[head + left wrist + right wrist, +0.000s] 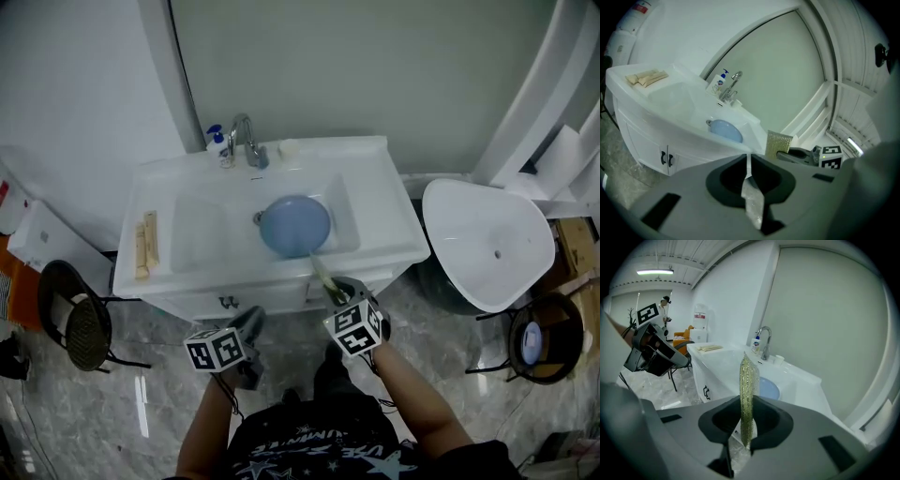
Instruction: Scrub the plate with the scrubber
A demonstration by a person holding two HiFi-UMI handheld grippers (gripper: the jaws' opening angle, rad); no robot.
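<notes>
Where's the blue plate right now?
In the head view the plate lies in the sink, right of its middle, just in front of the tap and ahead of the scrubber in the right gripper.

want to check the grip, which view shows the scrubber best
The right gripper view: the scrubber stands close and central, pinched edge-on between the jaws. The left gripper view shows its flat textured face from the side, but farther off. The head view gives only a thin sliver by the sink's front edge.
</notes>
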